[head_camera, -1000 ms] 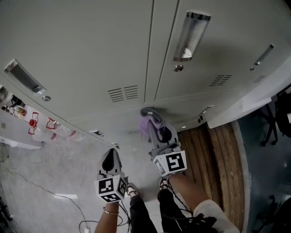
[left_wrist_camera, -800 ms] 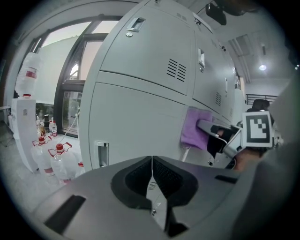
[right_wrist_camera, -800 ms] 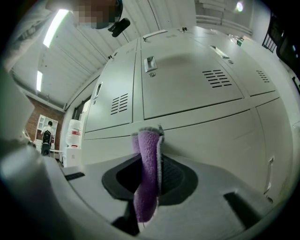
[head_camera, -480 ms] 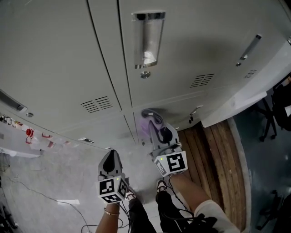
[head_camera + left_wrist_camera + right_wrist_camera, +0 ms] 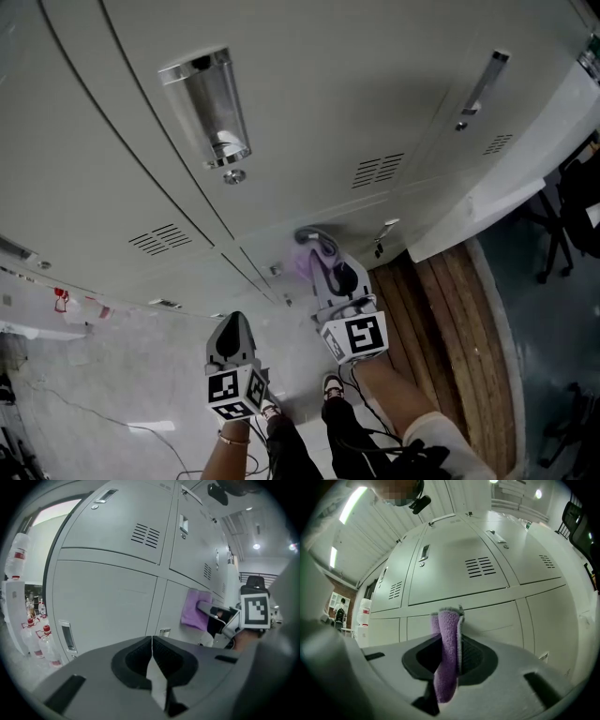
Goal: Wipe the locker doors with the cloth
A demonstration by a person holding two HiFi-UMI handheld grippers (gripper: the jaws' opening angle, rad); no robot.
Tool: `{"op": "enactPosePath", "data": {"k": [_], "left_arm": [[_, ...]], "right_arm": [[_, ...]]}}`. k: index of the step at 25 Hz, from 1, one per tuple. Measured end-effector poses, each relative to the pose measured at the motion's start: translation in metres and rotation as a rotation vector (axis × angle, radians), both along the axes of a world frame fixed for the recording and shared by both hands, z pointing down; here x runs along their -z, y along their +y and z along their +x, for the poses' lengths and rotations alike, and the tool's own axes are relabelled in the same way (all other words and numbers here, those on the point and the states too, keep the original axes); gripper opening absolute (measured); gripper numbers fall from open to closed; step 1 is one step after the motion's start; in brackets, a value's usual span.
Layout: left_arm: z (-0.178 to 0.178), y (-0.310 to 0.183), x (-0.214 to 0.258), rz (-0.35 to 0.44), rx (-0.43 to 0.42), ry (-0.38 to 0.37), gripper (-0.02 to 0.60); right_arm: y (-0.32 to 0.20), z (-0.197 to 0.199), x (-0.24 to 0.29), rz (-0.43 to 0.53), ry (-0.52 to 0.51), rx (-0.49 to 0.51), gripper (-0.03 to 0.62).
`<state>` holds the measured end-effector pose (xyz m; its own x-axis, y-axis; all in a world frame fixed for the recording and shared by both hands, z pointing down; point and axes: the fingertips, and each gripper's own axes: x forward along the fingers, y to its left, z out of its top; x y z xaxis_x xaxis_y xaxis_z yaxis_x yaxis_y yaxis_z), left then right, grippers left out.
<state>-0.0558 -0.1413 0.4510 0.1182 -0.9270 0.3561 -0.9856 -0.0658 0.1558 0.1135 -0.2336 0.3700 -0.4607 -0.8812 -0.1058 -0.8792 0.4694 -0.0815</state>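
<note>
Grey locker doors [image 5: 309,112] fill the head view, with a metal handle [image 5: 208,101] on one. My right gripper [image 5: 315,247] is shut on a purple cloth [image 5: 304,264] that rests against a lower locker door. In the right gripper view the cloth [image 5: 447,658] hangs folded between the jaws, and the lockers [image 5: 464,573] stand close ahead. My left gripper [image 5: 232,326] is held lower and to the left, shut and empty. The left gripper view shows its jaws [image 5: 152,641] closed, the cloth [image 5: 194,614] and the right gripper [image 5: 225,618] to the right.
Several water bottles [image 5: 40,639] stand on the floor left of the lockers. A wooden floor strip [image 5: 441,319] runs along the right, with a dark office chair [image 5: 574,206] beyond it. A cable [image 5: 122,427] lies on the grey floor. The person's shoes [image 5: 334,384] are below the grippers.
The head view has swung along the lockers, so the metal handle has slid left in the picture. Both grippers keep about the same places, the cloth still against the lower door.
</note>
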Motion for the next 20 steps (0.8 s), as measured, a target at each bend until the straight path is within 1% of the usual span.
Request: {"op": "enactPosePath", "data": {"k": [2, 5, 11, 20], "left_arm": [[0.009, -0.004, 0.000, 0.000, -0.007, -0.002, 0.009], [0.033, -0.011, 0.004, -0.012, -0.030, 0.018, 0.009], [0.071, -0.022, 0.004, -0.014, -0.061, 0.034, 0.009], [0.107, -0.033, 0.007, -0.008, -0.081, 0.040, 0.009]], "right_arm": [[-0.003, 0.012, 0.000, -0.002, -0.002, -0.012, 0.064], [-0.008, 0.034, -0.002, -0.005, -0.004, -0.037, 0.064], [-0.019, 0.079, -0.003, -0.010, 0.000, -0.081, 0.064], [-0.030, 0.128, -0.003, -0.016, -0.004, -0.132, 0.064]]}}
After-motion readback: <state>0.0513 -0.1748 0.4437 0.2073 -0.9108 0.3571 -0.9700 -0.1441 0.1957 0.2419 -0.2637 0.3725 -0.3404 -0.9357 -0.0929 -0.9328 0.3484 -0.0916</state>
